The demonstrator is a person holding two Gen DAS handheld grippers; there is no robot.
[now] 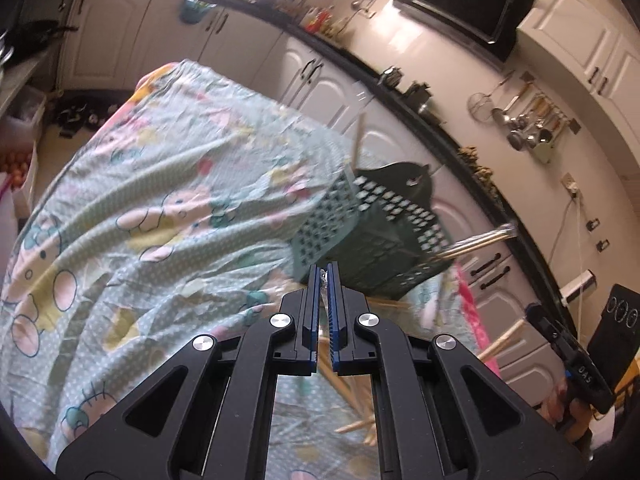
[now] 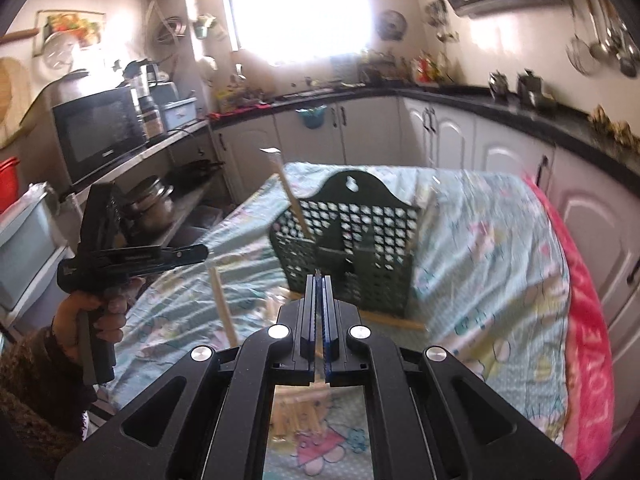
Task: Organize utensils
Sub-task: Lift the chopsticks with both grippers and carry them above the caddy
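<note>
A dark green perforated utensil basket (image 2: 352, 240) stands on a table under a pastel cartoon cloth (image 2: 480, 248); it also shows in the left wrist view (image 1: 368, 236). Wooden sticks (image 2: 290, 196) and metal utensils (image 1: 480, 240) poke out of it. A pile of wooden chopsticks (image 2: 300, 416) lies on the cloth below my grippers, also in the left wrist view (image 1: 352, 396). My left gripper (image 1: 324, 276) is shut on a thin chopstick (image 2: 222, 308), seen hanging below it in the right wrist view. My right gripper (image 2: 319, 280) is shut on a thin chopstick too.
A pink cloth (image 2: 588, 320) covers the table's right edge. White cabinets (image 2: 440, 132) with a black counter (image 2: 560, 120) run behind. A microwave (image 2: 100, 132) and pots (image 2: 152, 200) stand on the left. Ladles (image 1: 528, 124) hang on the wall.
</note>
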